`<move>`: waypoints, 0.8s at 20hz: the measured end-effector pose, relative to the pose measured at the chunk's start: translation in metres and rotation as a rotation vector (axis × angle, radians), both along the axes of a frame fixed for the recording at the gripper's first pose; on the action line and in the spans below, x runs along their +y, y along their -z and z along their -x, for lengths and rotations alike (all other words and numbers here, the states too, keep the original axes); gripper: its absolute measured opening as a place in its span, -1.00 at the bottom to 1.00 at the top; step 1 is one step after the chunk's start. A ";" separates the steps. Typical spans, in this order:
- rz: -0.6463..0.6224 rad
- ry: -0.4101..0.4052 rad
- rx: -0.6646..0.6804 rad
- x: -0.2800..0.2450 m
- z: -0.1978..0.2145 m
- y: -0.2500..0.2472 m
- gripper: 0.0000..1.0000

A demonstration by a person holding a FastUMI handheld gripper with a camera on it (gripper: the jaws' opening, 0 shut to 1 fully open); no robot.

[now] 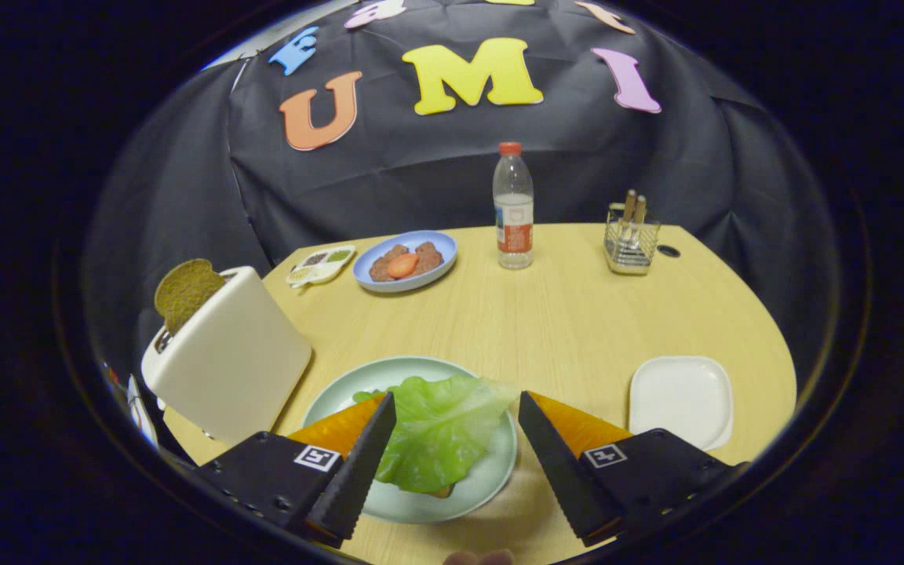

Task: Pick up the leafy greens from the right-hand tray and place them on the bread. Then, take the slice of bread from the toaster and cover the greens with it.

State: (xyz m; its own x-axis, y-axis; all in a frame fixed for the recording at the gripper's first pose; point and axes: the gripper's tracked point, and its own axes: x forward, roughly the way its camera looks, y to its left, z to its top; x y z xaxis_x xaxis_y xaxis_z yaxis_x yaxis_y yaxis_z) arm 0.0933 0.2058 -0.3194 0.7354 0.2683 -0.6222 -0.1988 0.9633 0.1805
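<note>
I see the leafy greens [440, 428] lying spread across the pale green plate [491, 475], between the fingers and just ahead of them, with one corner of the leaf reaching past the plate's far rim. A small brownish edge peeks out from under the near side of the leaf; I take that to be the bread [441, 493], though so little of it shows that I can't be sure. My gripper [457, 402] stands wide, its two fingers spread to either side of the leaf and holding nothing; the left finger overlaps the plate's near left part in my view, and the right fingertip sits just beside the leaf's far corner.

To the left of the plate stands the cream toaster [228, 361], tilted in the fisheye, with a brown slice of bread [184, 292] sticking up out of its slot. To the right of the plate, well apart from it, the white square tray [681, 400] lies bare on the wooden table [562, 314].

Farther back I see a blue plate [440, 271] carrying brown pieces and something orange-red, a small divided condiment dish [321, 264] just left of it, a water bottle [513, 208] with a red cap, and a wire utensil holder [631, 245] with wooden handles near the table's far right.
</note>
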 end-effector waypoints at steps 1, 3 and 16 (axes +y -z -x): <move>0.005 -0.001 -0.025 0.001 0.004 -0.019 0.93; -0.006 0.000 -0.081 0.010 0.011 -0.061 0.93; -0.049 -0.037 -0.224 0.216 0.048 -0.174 0.92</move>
